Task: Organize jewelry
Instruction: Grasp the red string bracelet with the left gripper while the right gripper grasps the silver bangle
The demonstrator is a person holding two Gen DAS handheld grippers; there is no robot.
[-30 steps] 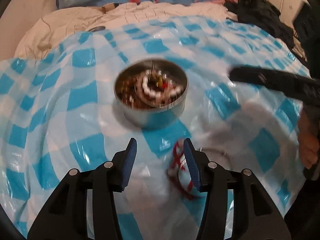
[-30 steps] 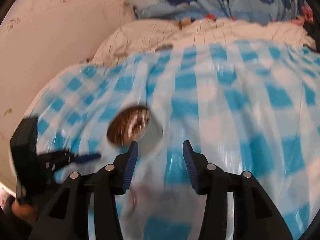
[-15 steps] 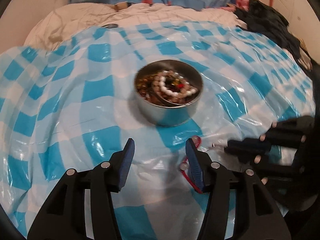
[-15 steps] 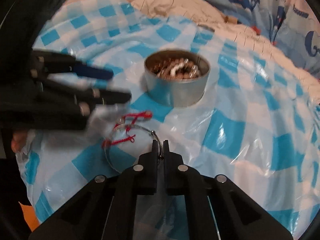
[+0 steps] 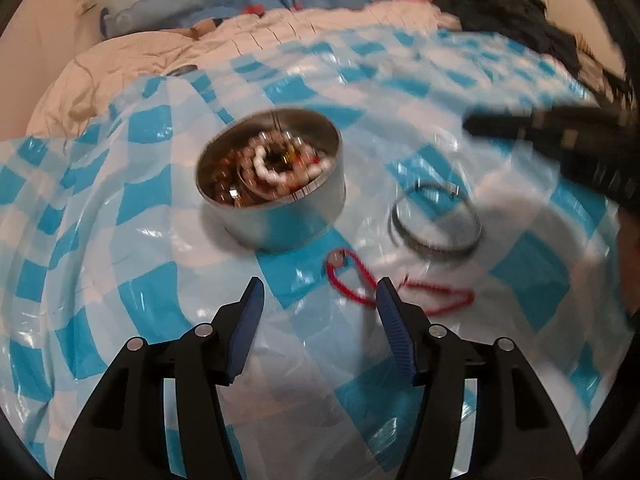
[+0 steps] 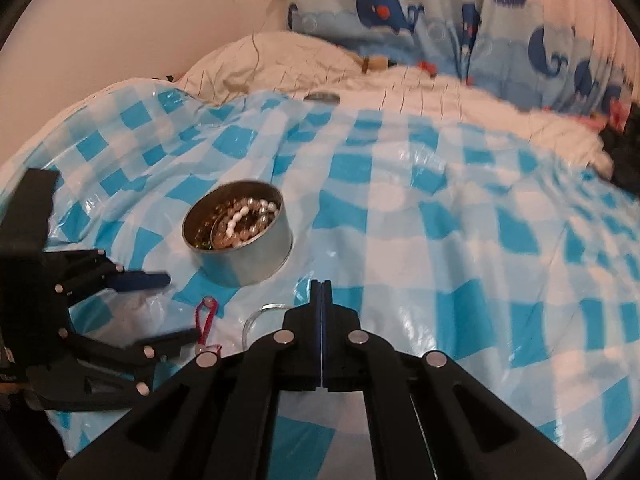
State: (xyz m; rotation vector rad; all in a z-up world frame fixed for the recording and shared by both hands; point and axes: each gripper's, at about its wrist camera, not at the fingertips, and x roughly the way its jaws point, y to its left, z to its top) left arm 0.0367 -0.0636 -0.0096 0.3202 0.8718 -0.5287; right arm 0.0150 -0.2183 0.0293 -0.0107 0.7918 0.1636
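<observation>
Above checked sheet (image 5: 152, 300) — left gripper (image 5: 318, 300), tilted down

Left gripper (image 5: 318, 294) opening over checked sheet (image 5: 132, 204), nothing between its jaws. Bead-filled tin (image 5: 272, 180) ahead. Red cord (image 5: 360, 280) beside right finger; blurred silver bangle (image 5: 436, 216), possibly lifted. Right gripper (image 5: 472, 125) at right.

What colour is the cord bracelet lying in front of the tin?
Red cord bracelet; clearest in the left wrist view.

Each black hand-held gripper (image 5: 318, 300) has blue ribbed pads (image 5: 394, 330) and silver screws.
</observation>
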